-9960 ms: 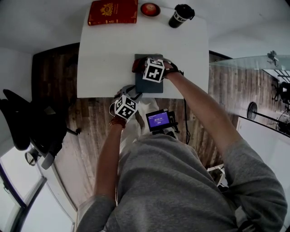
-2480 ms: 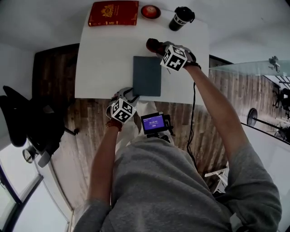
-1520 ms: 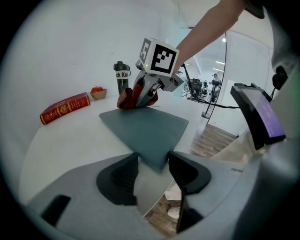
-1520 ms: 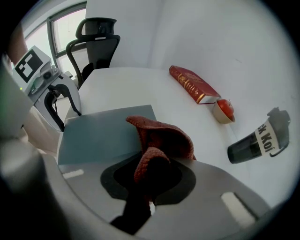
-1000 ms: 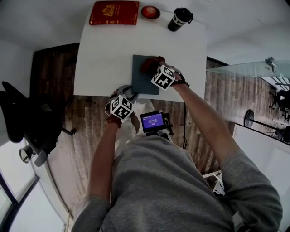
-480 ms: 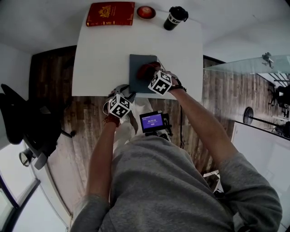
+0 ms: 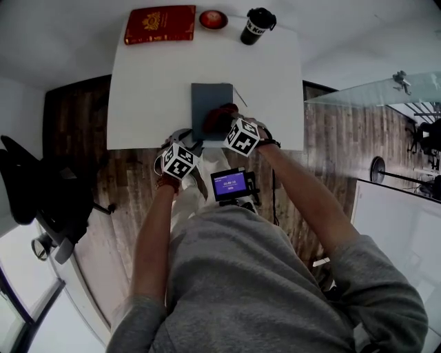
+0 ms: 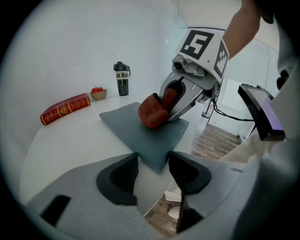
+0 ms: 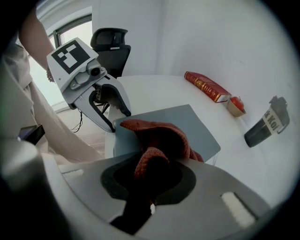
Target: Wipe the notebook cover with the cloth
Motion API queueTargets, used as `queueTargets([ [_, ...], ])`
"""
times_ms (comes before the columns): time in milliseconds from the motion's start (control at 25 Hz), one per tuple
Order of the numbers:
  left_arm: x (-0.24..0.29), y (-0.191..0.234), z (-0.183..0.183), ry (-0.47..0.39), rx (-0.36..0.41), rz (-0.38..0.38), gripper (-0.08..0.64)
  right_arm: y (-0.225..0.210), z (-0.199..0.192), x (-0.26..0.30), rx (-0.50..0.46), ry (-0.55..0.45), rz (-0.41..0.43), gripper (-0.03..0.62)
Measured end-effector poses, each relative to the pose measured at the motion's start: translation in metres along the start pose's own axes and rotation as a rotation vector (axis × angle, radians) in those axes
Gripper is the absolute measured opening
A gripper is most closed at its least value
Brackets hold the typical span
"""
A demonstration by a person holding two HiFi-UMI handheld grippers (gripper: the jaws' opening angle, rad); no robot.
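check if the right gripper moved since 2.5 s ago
Yes. The right gripper, with the cloth, came from beyond the notebook's far right corner onto its near end.

White table (image 7: 158,83), rectangular, upper centre of the head view, standing on a wood floor (image 7: 76,124). Directly on it:
- red book (image 7: 160,25), flat, at the upper left corner
- small bowl (image 7: 213,19), just right of the book, something red inside
- black bottle (image 7: 257,26), upright, right of the bowl
- grey notebook (image 7: 207,100), closed, flat, at the lower edge, well apart from the other three
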State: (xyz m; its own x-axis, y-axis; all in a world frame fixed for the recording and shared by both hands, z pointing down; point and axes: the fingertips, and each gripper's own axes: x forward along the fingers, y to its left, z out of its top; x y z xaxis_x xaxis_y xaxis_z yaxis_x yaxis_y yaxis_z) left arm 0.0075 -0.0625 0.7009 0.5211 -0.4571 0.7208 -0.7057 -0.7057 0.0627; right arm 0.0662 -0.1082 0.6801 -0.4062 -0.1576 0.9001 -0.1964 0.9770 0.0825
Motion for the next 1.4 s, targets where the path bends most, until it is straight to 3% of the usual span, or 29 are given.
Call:
queueTargets([
  [1400,0.0,0.001,-0.001,0.006,-0.003,-0.011,0.199,0.051,-0.016,-0.014,0.093,-0.035,0.084,0.072],
])
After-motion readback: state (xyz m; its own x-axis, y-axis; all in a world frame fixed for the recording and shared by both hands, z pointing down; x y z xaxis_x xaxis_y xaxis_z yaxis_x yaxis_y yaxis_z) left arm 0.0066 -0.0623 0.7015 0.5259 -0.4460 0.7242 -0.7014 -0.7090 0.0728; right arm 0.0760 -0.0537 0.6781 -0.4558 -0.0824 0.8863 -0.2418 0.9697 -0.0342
